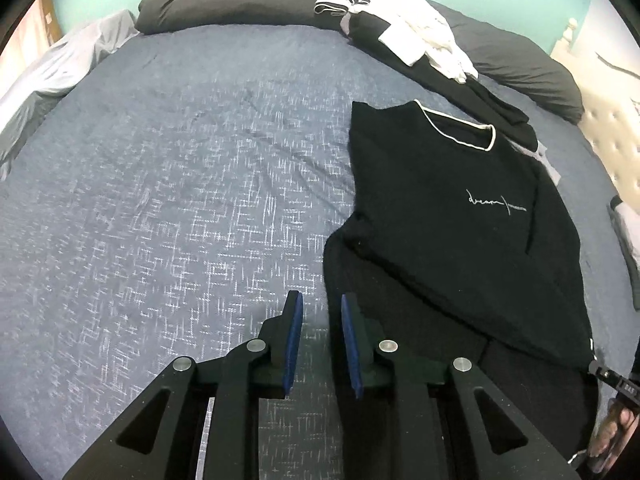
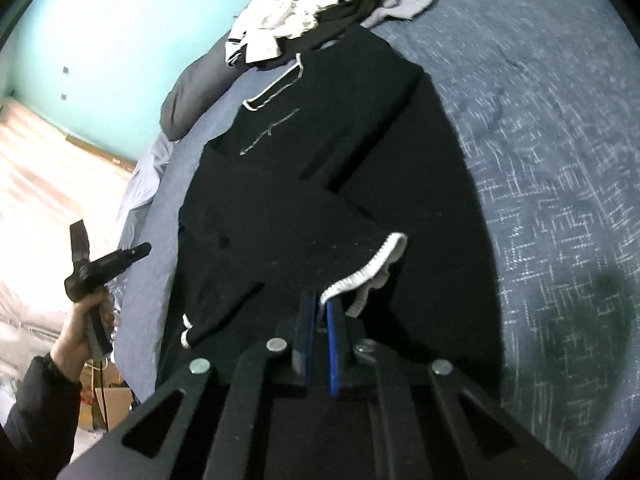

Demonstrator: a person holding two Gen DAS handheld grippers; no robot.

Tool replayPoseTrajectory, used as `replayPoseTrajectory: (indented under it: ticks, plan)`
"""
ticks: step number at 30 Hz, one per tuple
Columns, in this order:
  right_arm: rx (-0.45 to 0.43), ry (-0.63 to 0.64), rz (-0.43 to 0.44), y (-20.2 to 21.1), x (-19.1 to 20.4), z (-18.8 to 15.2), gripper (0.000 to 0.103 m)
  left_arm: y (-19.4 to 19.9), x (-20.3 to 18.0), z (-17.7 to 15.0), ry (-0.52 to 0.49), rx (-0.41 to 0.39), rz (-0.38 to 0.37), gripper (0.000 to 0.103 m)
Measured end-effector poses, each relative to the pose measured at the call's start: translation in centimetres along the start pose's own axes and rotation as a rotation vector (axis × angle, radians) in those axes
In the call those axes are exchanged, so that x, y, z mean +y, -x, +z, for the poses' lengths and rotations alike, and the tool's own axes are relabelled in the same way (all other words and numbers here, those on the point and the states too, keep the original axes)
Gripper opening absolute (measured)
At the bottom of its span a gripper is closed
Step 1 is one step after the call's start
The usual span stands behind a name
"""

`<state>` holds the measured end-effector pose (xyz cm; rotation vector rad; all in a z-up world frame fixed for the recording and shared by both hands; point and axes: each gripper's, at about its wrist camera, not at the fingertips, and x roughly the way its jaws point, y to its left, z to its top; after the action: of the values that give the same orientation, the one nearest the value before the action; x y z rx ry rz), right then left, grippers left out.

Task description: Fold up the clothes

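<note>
Right tongs (image 2: 318,308) are pinched almost shut on the white ribbed cuff (image 2: 370,268) of a sleeve, which is lifted over the sweater's (image 2: 304,200) body. Left tongs (image 1: 318,320) sit part open with nothing between the pads, hovering just off the sweater's left edge, over the bed (image 1: 160,184). In the right view those left tongs show off the edge of the bed, held in a hand (image 2: 86,320).

The sweater lies chest-up on the bed, collar (image 1: 460,130) pointing toward the pillows (image 1: 240,0), with one side already looking turned in along a straight crease. A pile (image 1: 400,36) of black and white clothes sits just past the collar.

My guess is the step is laying this sleeve across the body. To do it well I'd keep the cuff pulled taut, bring it down flat and parallel to the side crease so it doesn't bunch, and use the free tongs to pin the fabric near the shoulder.

Writing: a thin script logo (image 1: 496,204) on the chest, starts with what looks like "dream", rest too small to read
</note>
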<state>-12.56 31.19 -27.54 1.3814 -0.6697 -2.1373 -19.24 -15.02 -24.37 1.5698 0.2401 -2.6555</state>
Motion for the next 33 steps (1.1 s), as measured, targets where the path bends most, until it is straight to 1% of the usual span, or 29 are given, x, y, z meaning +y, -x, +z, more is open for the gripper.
replayPoseTrajectory:
  ticks: [3,7,11,14,15,17,20,23,29,33]
  plan:
    - [0.017,0.002,-0.012,-0.2,-0.1,-0.2,0.005,0.4,-0.1,0.0,-0.005,-0.003,0.002,0.022]
    - [0.048,-0.027,-0.041,-1.0,-1.4,-0.4,0.005,-0.3,-0.5,0.6,-0.007,-0.001,-0.001,0.022]
    - [0.049,-0.047,-0.064,-0.8,-1.9,-0.3,0.005,-1.1,-0.8,1.1,-0.009,0.000,-0.003,0.022]
    - [0.017,-0.074,-0.066,0.4,-2.4,0.0,0.005,-1.6,-1.1,1.6,-0.010,0.001,-0.005,0.023]
    - [0.006,-0.084,-0.065,0.9,-2.6,0.1,0.005,-1.8,-1.2,1.7,-0.011,0.002,-0.006,0.024]
    - [-0.048,-0.099,-0.043,1.9,-2.9,0.6,0.006,-2.2,-1.4,2.0,-0.012,0.003,-0.007,0.028]
    - [-0.105,-0.091,-0.031,2.5,-3.0,1.2,0.006,-2.8,-1.7,2.4,-0.014,0.004,-0.009,0.028]
    - [-0.112,-0.089,-0.019,1.8,-3.1,1.8,0.006,-3.7,-1.9,3.6,-0.013,0.003,-0.010,0.028]
    - [-0.114,-0.056,-0.031,0.6,-2.9,3.1,0.006,-6.0,-2.5,6.7,-0.008,0.000,-0.012,0.028]
    - [-0.123,-0.064,-0.032,0.4,-3.4,3.7,0.006,-7.6,-2.8,8.7,-0.004,-0.002,-0.013,0.031]
